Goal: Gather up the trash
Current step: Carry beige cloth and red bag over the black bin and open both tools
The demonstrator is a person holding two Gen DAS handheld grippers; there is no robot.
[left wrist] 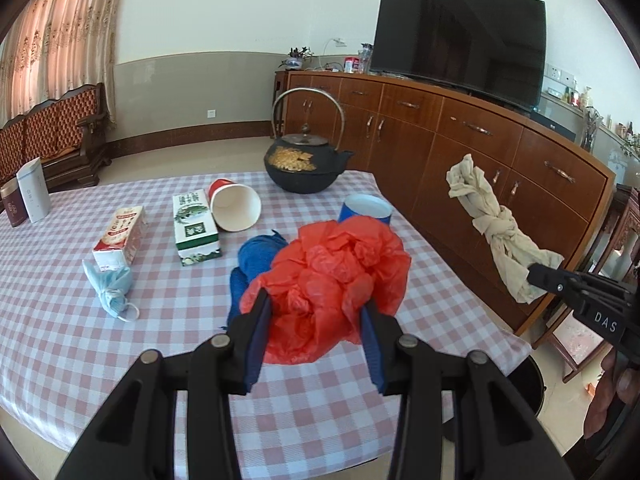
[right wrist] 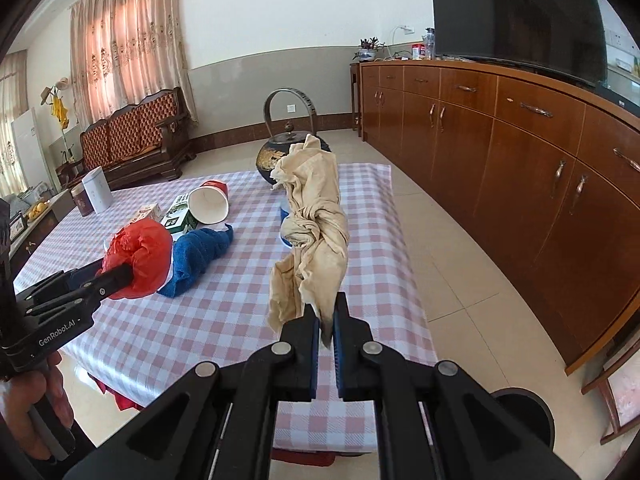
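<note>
My left gripper (left wrist: pixel 316 300) is shut on a crumpled red plastic bag (left wrist: pixel 340 268) and holds it above the checked table (left wrist: pixel 160 320); the bag also shows in the right wrist view (right wrist: pixel 140 256). My right gripper (right wrist: pixel 326 308) is shut on a knotted beige cloth (right wrist: pixel 316 232), held up in the air over the table's right side; the cloth also shows in the left wrist view (left wrist: pixel 496 224). On the table lie a blue cloth (left wrist: pixel 256 260), a tipped red paper cup (left wrist: pixel 234 208), a blue cup (left wrist: pixel 366 208), two cartons (left wrist: pixel 196 228) (left wrist: pixel 120 236) and a balled face mask (left wrist: pixel 110 288).
A black iron teapot (left wrist: pixel 304 164) stands at the table's far edge. Two tins (left wrist: pixel 34 190) stand at the far left. A dark round bin (right wrist: pixel 524 412) sits on the floor past the table's near right corner. A wooden sideboard (right wrist: pixel 520 152) runs along the right.
</note>
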